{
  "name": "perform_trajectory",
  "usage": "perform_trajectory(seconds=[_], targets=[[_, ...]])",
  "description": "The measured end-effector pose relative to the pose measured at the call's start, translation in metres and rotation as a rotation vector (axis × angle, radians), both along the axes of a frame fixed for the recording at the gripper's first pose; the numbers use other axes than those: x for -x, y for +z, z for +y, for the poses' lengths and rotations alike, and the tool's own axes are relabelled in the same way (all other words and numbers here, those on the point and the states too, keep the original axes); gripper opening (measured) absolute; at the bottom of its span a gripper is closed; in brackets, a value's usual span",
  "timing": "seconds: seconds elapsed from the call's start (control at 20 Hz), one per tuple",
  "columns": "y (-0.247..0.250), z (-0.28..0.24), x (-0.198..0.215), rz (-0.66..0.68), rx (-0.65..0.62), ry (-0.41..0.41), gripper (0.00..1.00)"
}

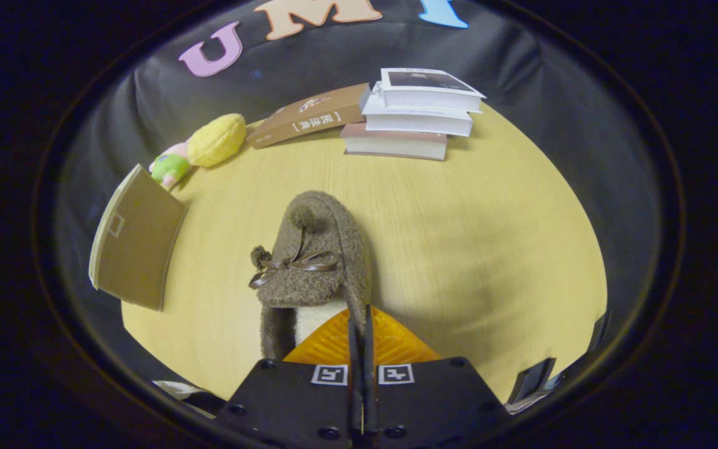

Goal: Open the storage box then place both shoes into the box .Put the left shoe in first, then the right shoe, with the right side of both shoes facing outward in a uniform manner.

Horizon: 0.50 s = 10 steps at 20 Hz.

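Not much to read here tbh. The brown book point(312, 116) lying flat next to the stack of books point(418, 115) has light printed characters in brackets on its spine, too small for me to make out properly. The hand-held gripper point(362, 324) has two little square black-and-white marker tags point(362, 374) on its body, patterns, not words.

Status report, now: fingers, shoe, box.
Gripper fingers closed together on the brown fuzzy shoe at its heel edge. Cardboard box beyond, off to one side near a plush toy. Books stacked far back, not blocking.
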<state>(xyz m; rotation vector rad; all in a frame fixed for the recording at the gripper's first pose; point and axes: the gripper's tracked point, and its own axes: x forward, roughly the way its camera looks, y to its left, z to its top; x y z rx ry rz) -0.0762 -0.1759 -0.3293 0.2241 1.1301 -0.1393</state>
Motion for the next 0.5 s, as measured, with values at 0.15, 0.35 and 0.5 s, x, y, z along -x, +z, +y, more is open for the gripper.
perform_trajectory(seconds=[0.15, 0.35, 0.5], targets=[[0.019, 0.018, -0.006, -0.030, -0.046, -0.051, 0.04], [0.049, 0.059, -0.020, -0.072, -0.103, -0.068, 0.04], [0.073, 0.099, -0.039, -0.109, -0.149, -0.063, 0.04]])
